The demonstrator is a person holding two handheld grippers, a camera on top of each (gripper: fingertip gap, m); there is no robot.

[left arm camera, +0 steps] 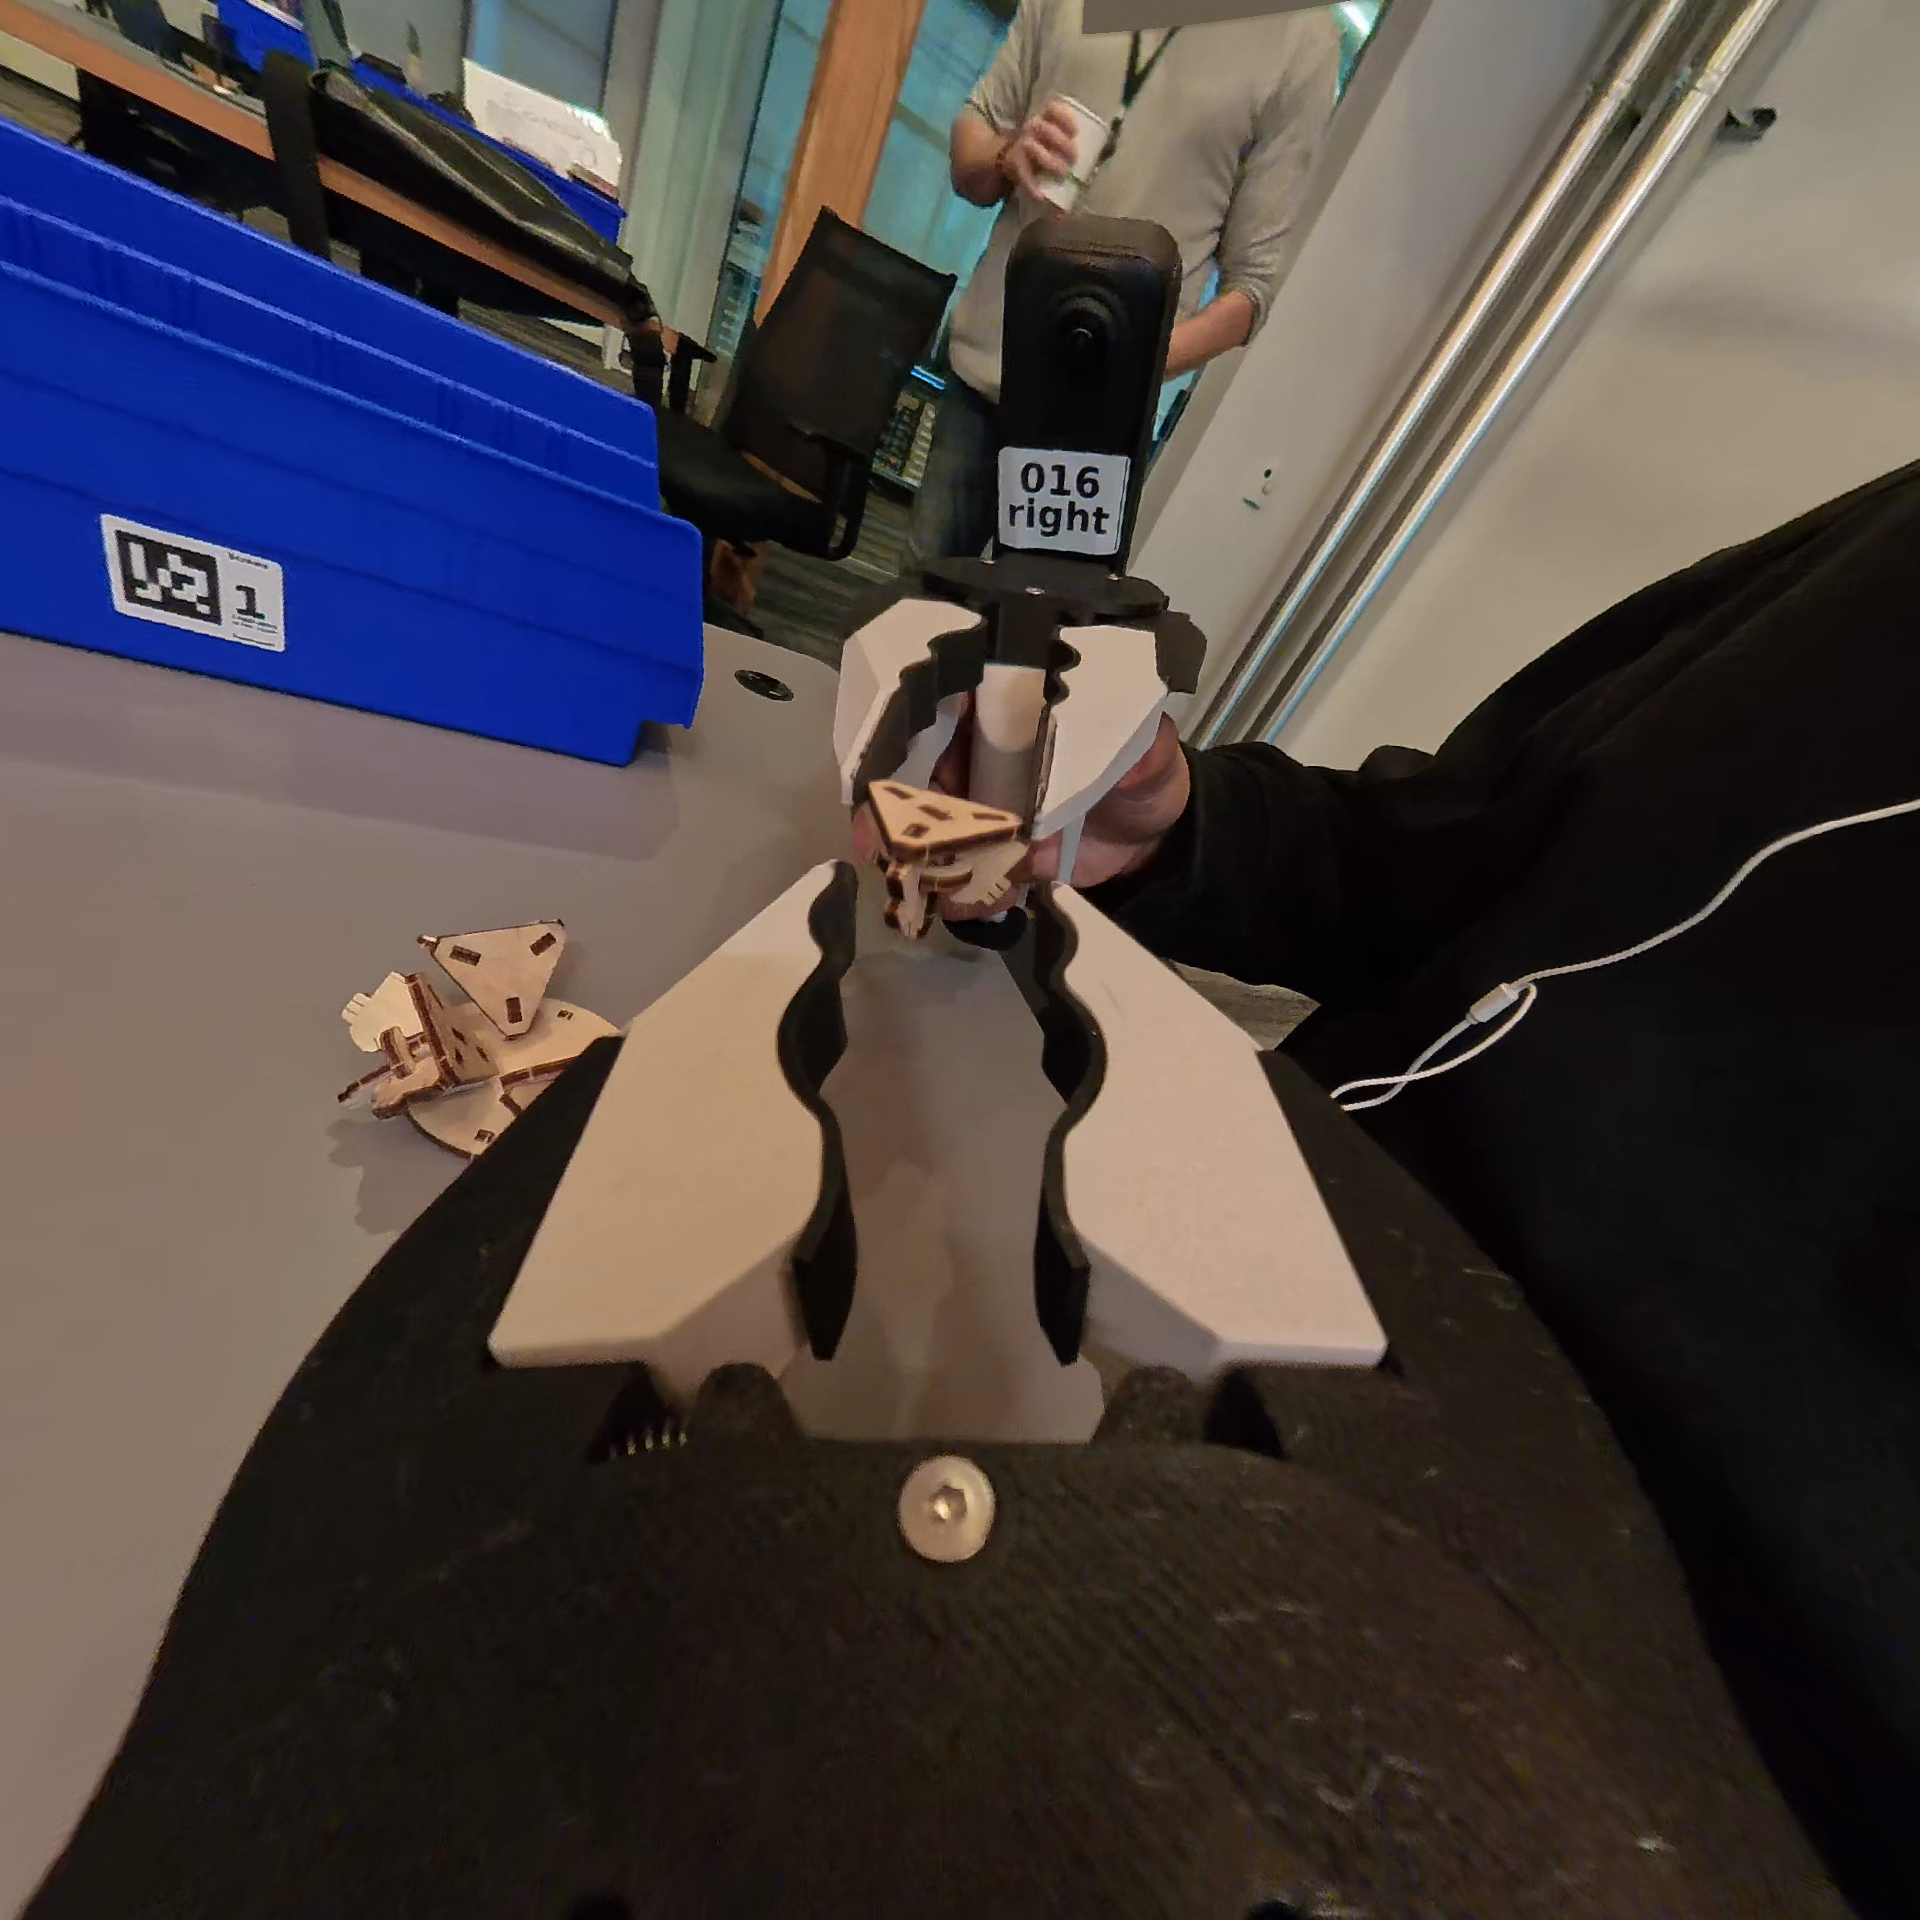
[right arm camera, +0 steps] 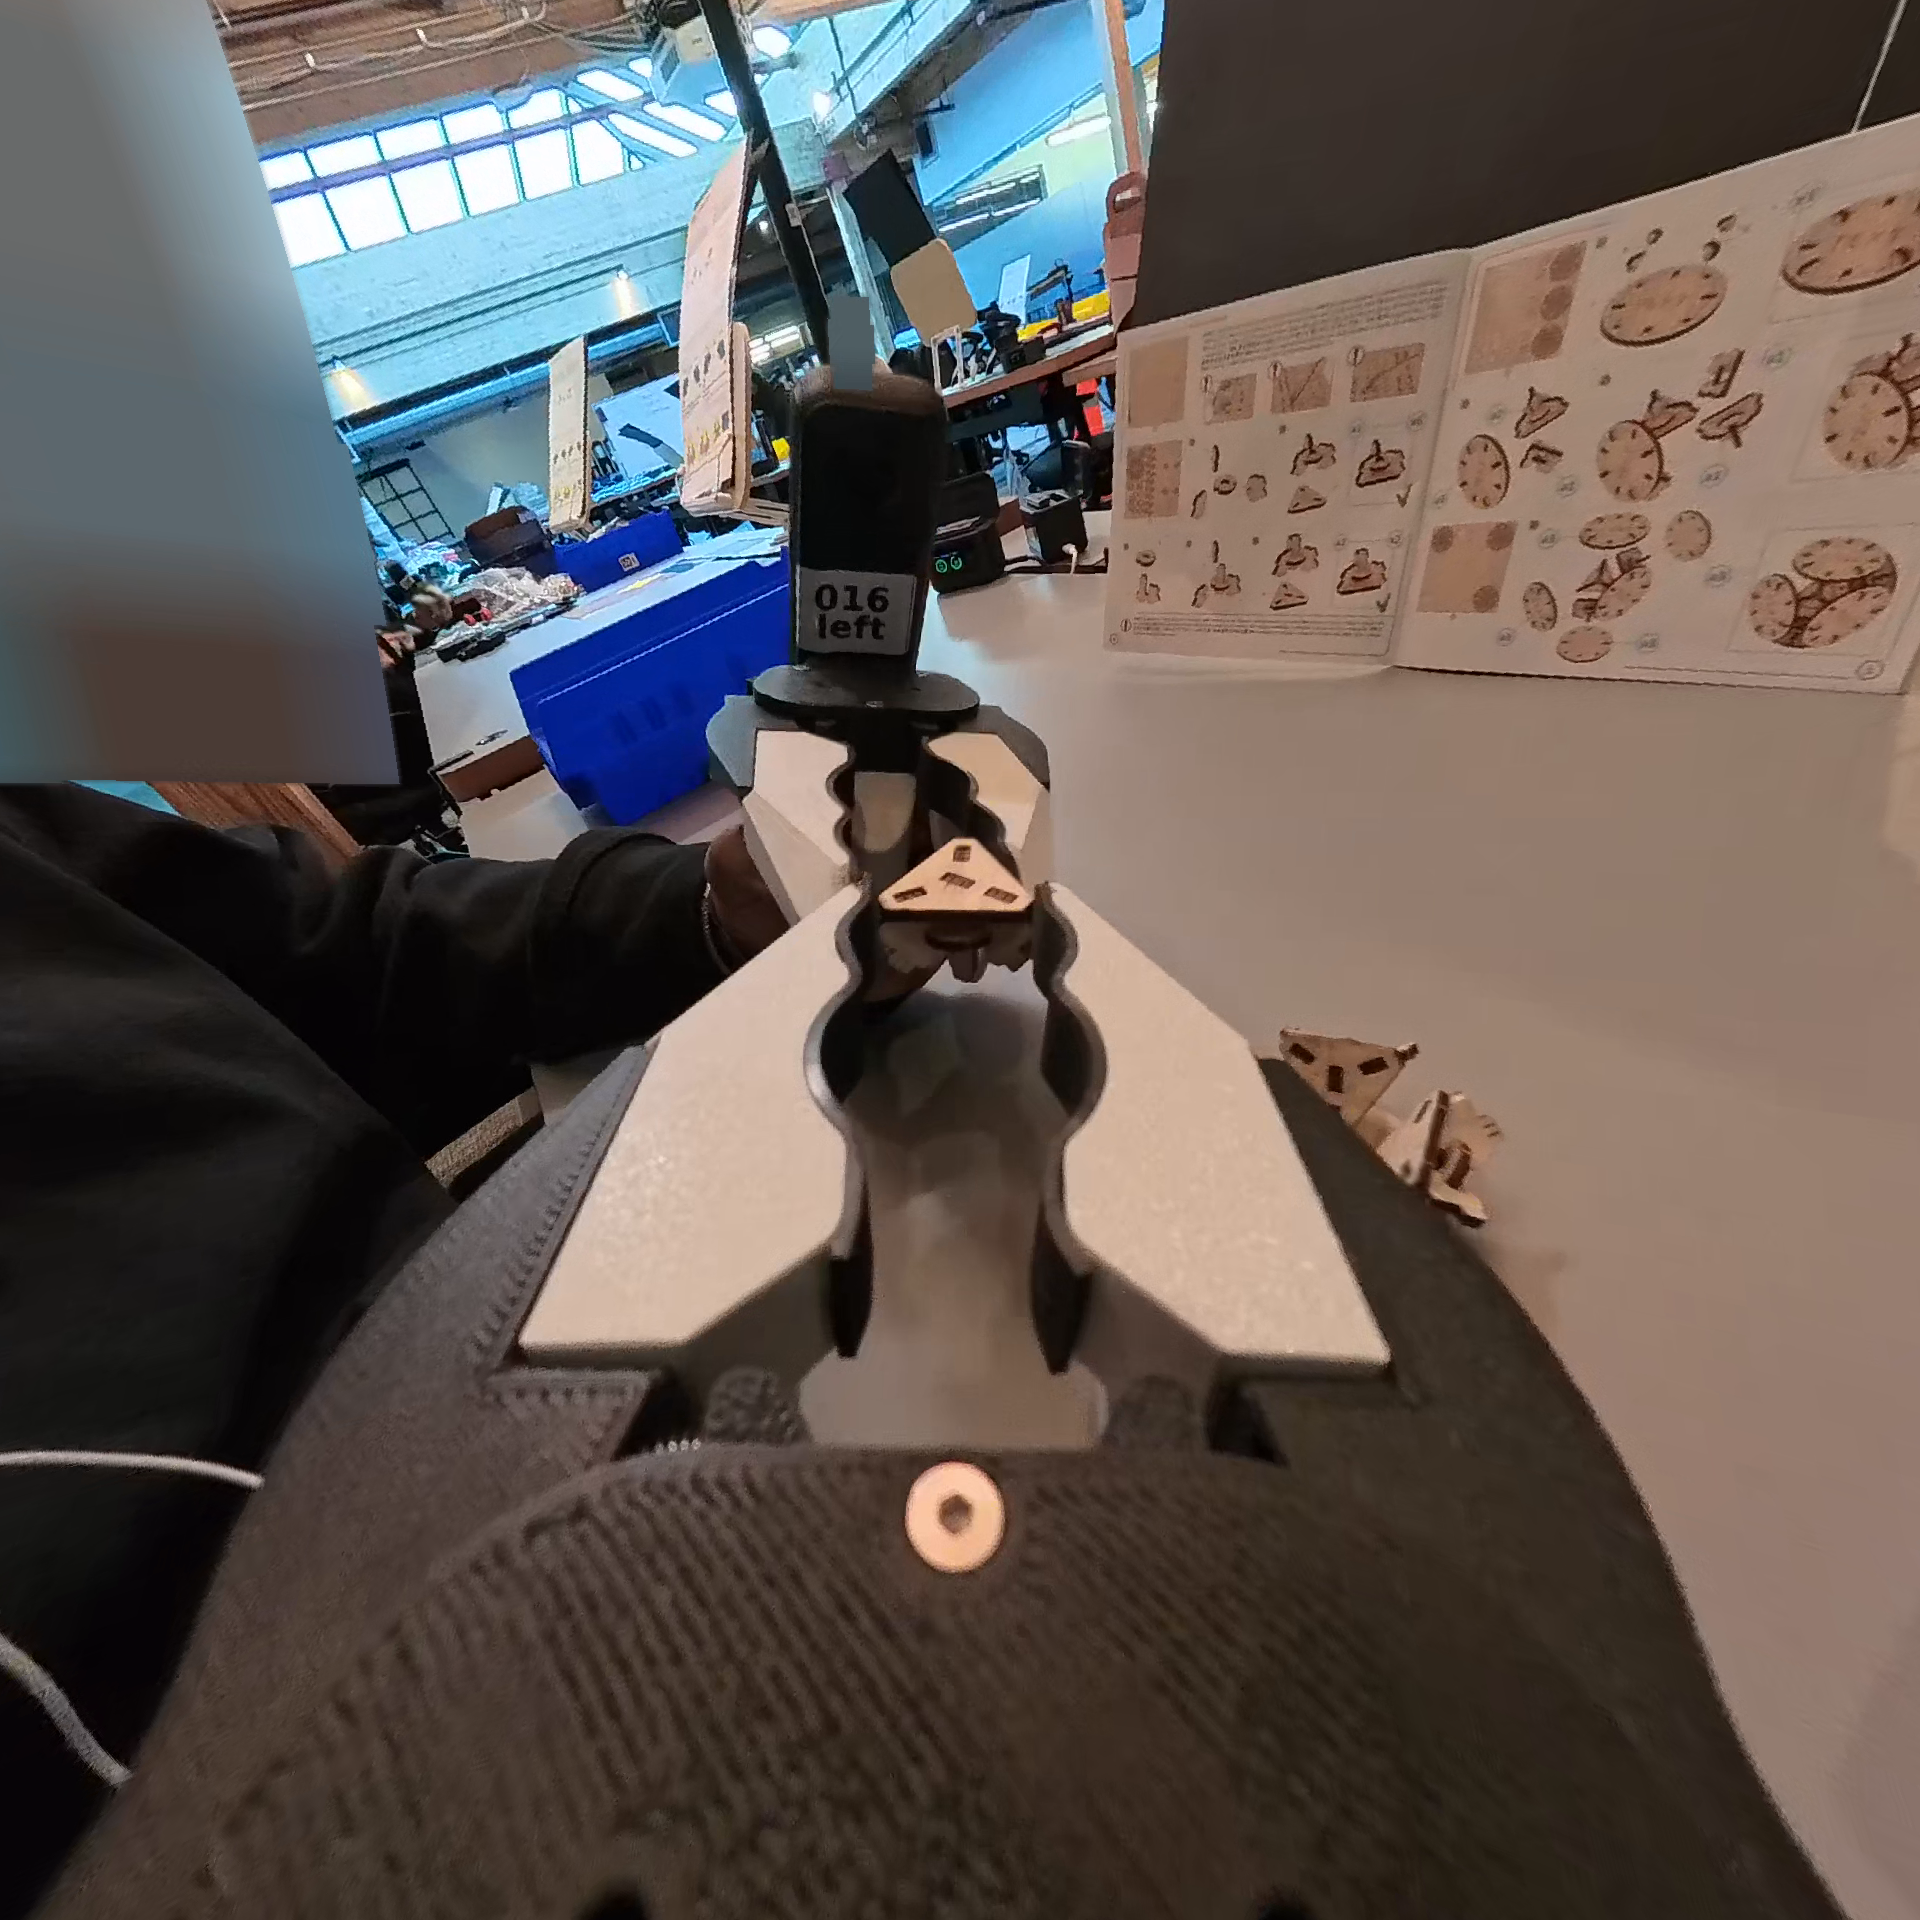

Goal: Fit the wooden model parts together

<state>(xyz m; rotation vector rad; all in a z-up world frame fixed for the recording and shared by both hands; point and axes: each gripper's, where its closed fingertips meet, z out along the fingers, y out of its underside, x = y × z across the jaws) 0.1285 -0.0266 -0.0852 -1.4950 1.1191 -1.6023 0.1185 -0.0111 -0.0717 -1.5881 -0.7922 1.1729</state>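
A small wooden assembly with a triangular top plate (right arm camera: 956,888) sits between my right gripper's (right arm camera: 951,914) fingertips, which press on its two sides and hold it above the grey table (right arm camera: 1455,883). In the left wrist view the same piece (left arm camera: 940,831) hangs at the tips of the right gripper (left arm camera: 951,821), which faces me. My left gripper (left arm camera: 940,904) is open just below and in front of the piece, with gaps between its pads and the wood. A second wooden assembly on a round disc (left arm camera: 468,1029) lies on the table to the left of it and also shows in the right wrist view (right arm camera: 1392,1122).
Blue bins (left arm camera: 343,499) stand at the table's far left. An open instruction booklet (right arm camera: 1507,447) leans upright at the back right. A person with a cup (left arm camera: 1143,156) stands behind the table near a black chair (left arm camera: 821,416). A white cable (left arm camera: 1558,987) lies over a dark sleeve. The tips of both grippers are at nearly the same place.
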